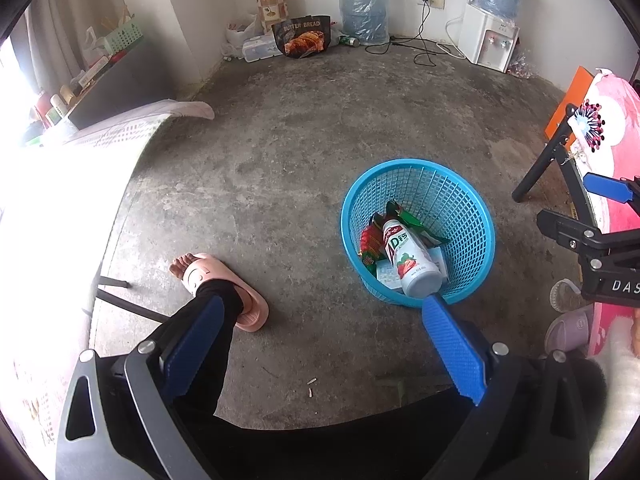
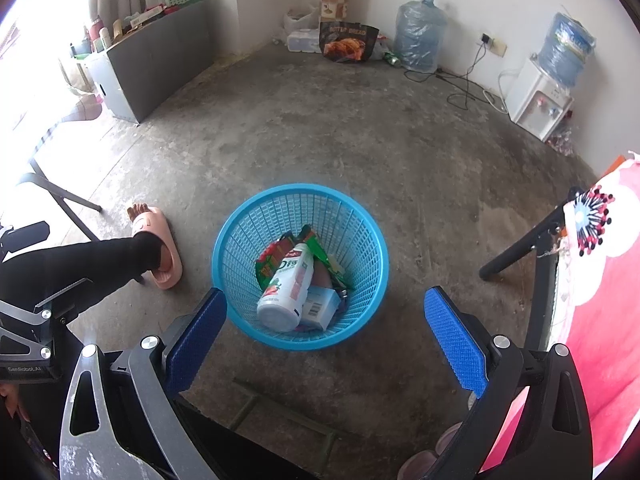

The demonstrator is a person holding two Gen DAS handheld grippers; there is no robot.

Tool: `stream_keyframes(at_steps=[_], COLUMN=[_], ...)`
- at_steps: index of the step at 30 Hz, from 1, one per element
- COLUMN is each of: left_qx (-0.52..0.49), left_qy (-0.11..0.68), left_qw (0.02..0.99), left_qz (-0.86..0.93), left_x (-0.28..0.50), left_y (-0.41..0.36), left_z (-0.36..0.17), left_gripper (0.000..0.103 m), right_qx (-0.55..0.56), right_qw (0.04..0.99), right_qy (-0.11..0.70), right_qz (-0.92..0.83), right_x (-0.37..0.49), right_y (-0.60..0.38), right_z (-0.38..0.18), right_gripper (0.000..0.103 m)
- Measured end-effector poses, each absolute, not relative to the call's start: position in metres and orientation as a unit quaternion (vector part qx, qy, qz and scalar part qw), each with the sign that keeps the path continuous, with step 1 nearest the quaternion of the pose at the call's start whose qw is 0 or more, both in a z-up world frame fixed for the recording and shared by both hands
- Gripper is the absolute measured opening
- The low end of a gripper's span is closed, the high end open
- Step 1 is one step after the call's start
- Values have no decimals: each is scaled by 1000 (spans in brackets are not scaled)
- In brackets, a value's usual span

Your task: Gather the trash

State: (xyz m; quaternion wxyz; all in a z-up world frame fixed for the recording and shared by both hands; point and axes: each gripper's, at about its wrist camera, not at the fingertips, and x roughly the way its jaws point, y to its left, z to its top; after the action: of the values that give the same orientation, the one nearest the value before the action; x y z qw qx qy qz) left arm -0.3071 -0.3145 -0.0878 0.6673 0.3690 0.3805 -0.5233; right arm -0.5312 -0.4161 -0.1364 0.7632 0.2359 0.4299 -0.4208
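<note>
Blue basket point(image 2: 300, 216): bottle point(image 2: 286, 292) hides wrappers | left tool point(image 1: 324, 340), right tool point(image 2: 326, 336): spread, empty

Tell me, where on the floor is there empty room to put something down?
The widest bare concrete floor lies between the blue basket and the far wall. There is also a free patch between the basket and the pink slipper. It gets crowded along the far wall, with the water jug, bread bag and dispenser. The basket itself holds a bottle and wrappers.
</note>
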Motion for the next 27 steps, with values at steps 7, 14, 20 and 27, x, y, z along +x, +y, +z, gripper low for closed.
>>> stream_keyframes(at_steps=[7,14,20,27], left_qx=[370,380,388,391], left_qy=[381,369,361,358], left_qw=[667,668,669,670], left_qz=[-523,-522,-522,-520], left_x=[-309,-314,-318,-316], left_y=[-315,-315,-315,-316], left_z=[-88,-88,-89,-89], left_gripper=[98,98,98,98], right_qx=[241,241,246,247], right_qw=[762,762,760,760], right_qy=[431,433,433,435], right_qz=[-419,-417,-417,-416], right_x=[-529,-530,-531,-531], right_y=[-417,-418,-419,-420], right_z=[-137,-136,-138,-139], right_gripper=[95,95,95,95])
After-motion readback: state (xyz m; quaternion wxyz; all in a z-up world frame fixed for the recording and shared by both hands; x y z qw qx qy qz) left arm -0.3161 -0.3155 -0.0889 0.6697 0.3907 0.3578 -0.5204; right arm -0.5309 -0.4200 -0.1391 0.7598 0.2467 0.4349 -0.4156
